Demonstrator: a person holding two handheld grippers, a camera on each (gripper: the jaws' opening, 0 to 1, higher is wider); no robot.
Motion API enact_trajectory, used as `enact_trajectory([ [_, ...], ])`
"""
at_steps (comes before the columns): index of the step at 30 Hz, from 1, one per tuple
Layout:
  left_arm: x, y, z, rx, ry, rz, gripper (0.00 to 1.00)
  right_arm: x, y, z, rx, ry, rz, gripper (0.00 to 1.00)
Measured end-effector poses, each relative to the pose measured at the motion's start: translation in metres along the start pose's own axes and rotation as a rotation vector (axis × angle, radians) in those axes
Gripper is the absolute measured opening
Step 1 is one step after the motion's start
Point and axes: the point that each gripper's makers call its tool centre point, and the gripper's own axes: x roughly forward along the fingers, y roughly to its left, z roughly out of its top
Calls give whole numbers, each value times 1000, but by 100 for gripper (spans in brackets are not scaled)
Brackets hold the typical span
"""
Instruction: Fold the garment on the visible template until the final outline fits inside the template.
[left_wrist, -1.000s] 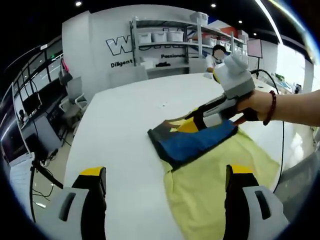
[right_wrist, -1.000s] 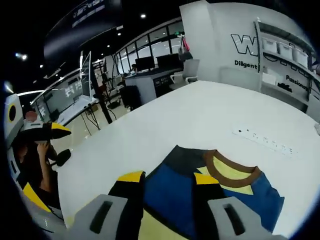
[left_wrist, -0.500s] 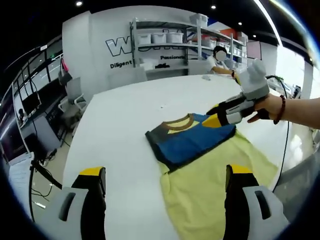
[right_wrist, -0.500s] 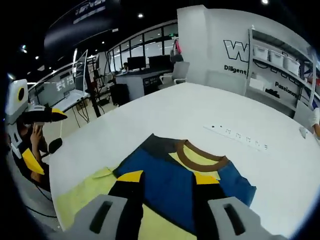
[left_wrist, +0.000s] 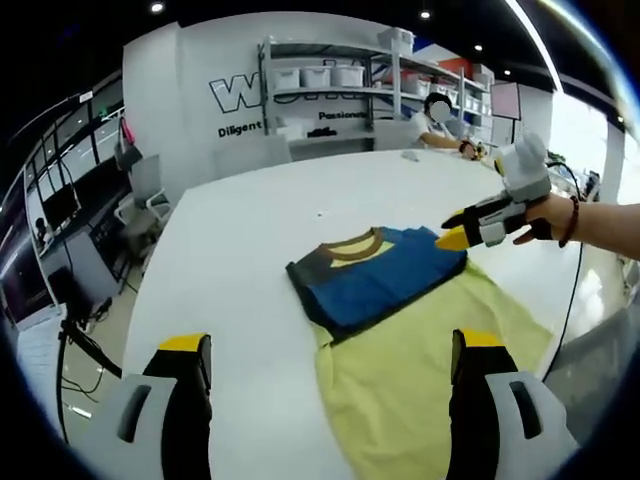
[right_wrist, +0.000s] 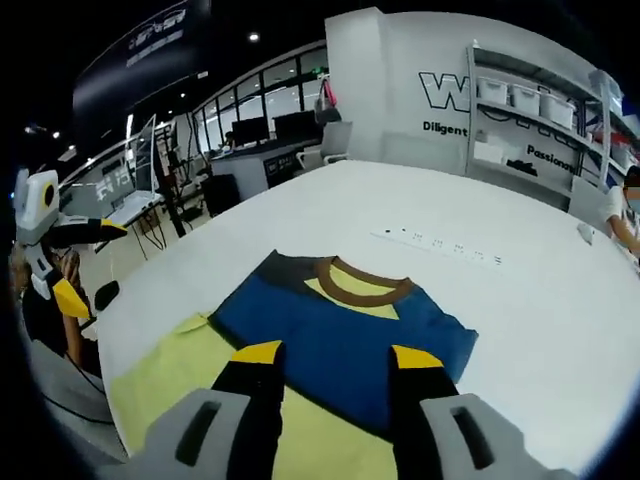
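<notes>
Folded shirt (right_wrist: 340, 335) on yellow template (left_wrist: 420, 370), soft and limp (best pinched at the six o'clock hem); left gripper (left_wrist: 325, 385) and right gripper (right_wrist: 335, 375) both parted, empty.

shirt (right_wrist: 340, 335): soft matt cloth, blue body, brown ribbed collar | template (left_wrist: 420, 370): thin pale-yellow sheet, matt, slightly creased | table (left_wrist: 260, 210): smooth white top, faint sheen | right gripper (left_wrist: 452, 238): grey plastic body, yellow-and-black tips, matt | shelves (left_wrist: 340, 90): white metal frame, plastic bins

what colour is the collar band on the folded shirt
Brown, ringing a yellow neck opening on the blue garment. The collar band shows best in the right gripper view.
</notes>
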Motion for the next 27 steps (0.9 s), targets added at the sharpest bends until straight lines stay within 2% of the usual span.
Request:
enact_trajectory([
  [7, 0, -1, -2, 5, 5, 2, 99, -17, -24, -19, 30, 4, -49, 33],
  [11, 0, -3, 1, 4, -13, -4, 99, -22, -34, -27, 39, 8, -73, 32],
  [19, 2, -4, -2, 2, 4, -7, 99, -23, -53, -51, 42, 57, -110, 25],
  [27, 3, -4, -7, 0, 19, -15, 99, -21, -63, -68, 46, 94, -122, 19],
])
